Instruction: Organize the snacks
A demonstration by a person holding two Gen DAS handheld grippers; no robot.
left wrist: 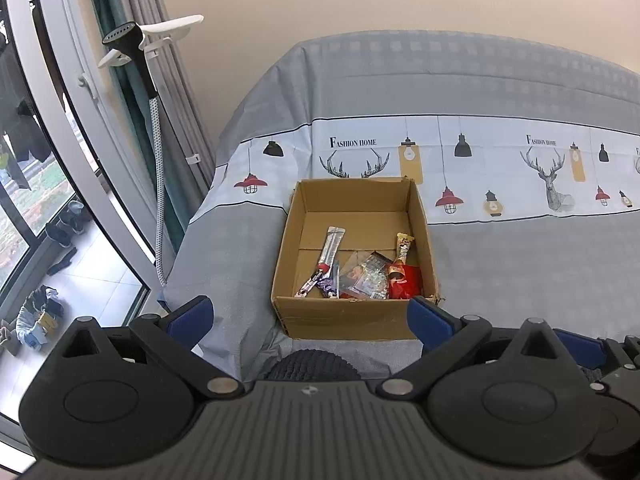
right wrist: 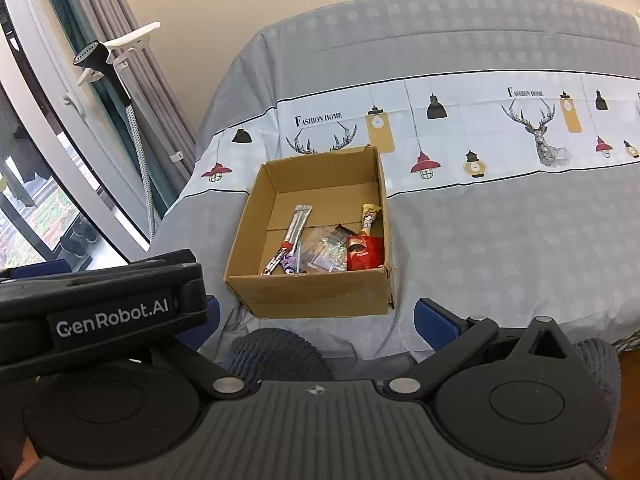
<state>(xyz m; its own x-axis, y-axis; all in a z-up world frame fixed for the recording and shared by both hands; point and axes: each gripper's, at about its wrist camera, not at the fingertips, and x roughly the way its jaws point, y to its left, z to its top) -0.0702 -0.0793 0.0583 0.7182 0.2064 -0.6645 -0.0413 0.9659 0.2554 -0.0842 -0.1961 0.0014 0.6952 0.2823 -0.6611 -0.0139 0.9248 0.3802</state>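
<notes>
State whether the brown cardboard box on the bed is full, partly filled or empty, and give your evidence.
Partly filled. The brown cardboard box holds several snack packets bunched at its near end, while the far floor is bare cardboard.

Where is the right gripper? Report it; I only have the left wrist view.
Observer: The right gripper is open and empty, short of the cardboard box.
Operator: Say what crowds it.
Observer: The left gripper sits close on its left; the housing reads GenRobot.AI.
Operator: Check the lower right edge.
Observer: Brown wood floor shows there, below the bedsheet.
</notes>
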